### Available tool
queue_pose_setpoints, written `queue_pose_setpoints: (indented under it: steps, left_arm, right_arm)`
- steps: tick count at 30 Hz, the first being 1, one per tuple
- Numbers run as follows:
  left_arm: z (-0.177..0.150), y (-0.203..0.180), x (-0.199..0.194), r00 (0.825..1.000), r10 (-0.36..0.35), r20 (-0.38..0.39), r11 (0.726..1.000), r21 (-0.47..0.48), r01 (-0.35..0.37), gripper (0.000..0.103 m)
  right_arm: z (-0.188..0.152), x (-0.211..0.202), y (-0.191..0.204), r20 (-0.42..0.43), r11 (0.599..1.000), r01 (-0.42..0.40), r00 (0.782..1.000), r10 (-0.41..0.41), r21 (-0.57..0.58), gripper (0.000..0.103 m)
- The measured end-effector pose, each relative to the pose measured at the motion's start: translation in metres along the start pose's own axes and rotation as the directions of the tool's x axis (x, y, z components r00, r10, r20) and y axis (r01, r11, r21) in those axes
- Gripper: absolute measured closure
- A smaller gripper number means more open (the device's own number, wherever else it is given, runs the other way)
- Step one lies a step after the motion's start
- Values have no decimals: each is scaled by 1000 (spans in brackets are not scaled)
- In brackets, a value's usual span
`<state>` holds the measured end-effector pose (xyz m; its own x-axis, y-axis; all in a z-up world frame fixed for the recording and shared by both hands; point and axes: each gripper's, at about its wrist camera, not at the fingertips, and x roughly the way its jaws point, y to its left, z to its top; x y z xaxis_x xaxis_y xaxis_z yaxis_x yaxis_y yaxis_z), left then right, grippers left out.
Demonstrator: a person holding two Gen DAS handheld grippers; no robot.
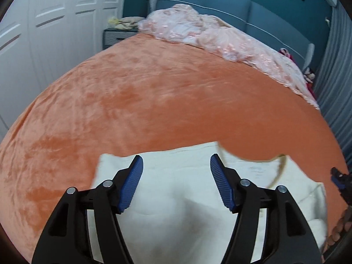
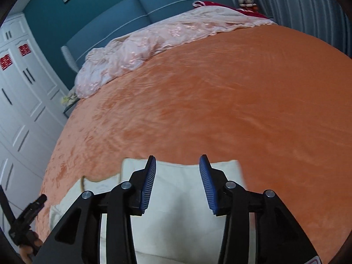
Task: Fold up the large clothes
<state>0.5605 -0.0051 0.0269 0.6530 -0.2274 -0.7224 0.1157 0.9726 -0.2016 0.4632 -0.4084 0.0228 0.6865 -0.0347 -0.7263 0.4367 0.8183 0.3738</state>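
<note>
A cream-white garment [image 1: 182, 200] lies flat on the near edge of an orange bed cover [image 1: 154, 101], with a tan-trimmed neckline at its right. My left gripper [image 1: 176, 165] is open and empty, held above the garment's left part. In the right wrist view the same garment [image 2: 178, 202] lies under my right gripper [image 2: 177, 165], which is open and empty above its right part. The right gripper shows at the right edge of the left wrist view [image 1: 340, 180]; the left one shows at the lower left of the right wrist view [image 2: 30, 215].
A crumpled pink quilt [image 1: 209, 35] lies along the blue headboard [image 1: 242, 8]. White wardrobe doors [image 1: 44, 33] stand to the left and a nightstand [image 1: 118, 36] beside them. A grey curtain [image 1: 336, 83] hangs on the right. Red items and a doll [image 2: 246, 0] sit near the pillows.
</note>
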Motion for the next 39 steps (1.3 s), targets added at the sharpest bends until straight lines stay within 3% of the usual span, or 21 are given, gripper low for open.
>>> queue_pose_setpoints:
  steps: [2,4,7,10,11,14,17,20,25,35,37,39]
  left_arm:
    - [8,-41,7,992,-113,-53,993,26,114,30]
    - [6,-80,23,979,-168,-117,982,65,176,29]
    - [-3,-125,46,974,-162,-160,976,118,182,30]
    - [-16,-157,73,956,-167,-242,973,119,200,32]
    - [-19,-165,79,954,-153,-257,973,129,190,34]
    - [-31,-182,96,949,-112,-293,972,168,167,38]
    - [-41,-190,113,944,-90,-318,968,194,158,44]
    - [-49,-195,123,954,-39,-299,962,245,116,43]
    - [-58,-202,128,972,21,-235,952,301,52,40]
    - [-63,-196,125,989,25,-143,959,283,17,33]
    - [-55,-190,111,993,33,-116,967,255,-3,34]
    - [-43,-177,86,998,-2,-67,973,228,18,35]
  right_arm:
    - [2,6,-25,-53,999,11,999,-8,52,60]
    - [3,18,-40,-126,995,16,992,-4,94,59]
    - [1,36,-43,-216,996,4,976,15,87,59]
    - [-3,53,-36,-275,998,-12,961,27,56,59]
    - [-5,58,-34,-288,999,-9,957,19,37,62]
    - [-10,58,-25,-290,999,-5,957,-6,-37,92]
    - [-9,38,-23,-213,997,-26,977,12,-66,95]
    - [-10,29,-21,-153,992,6,988,-25,-127,97]
    - [-22,59,-26,-192,982,95,973,-126,-161,97]
    - [-36,71,-26,-114,967,153,977,-179,-204,92]
    - [-22,58,-26,-115,971,161,976,-182,-177,91]
    - [-6,24,-22,-31,974,173,983,-179,-143,85]
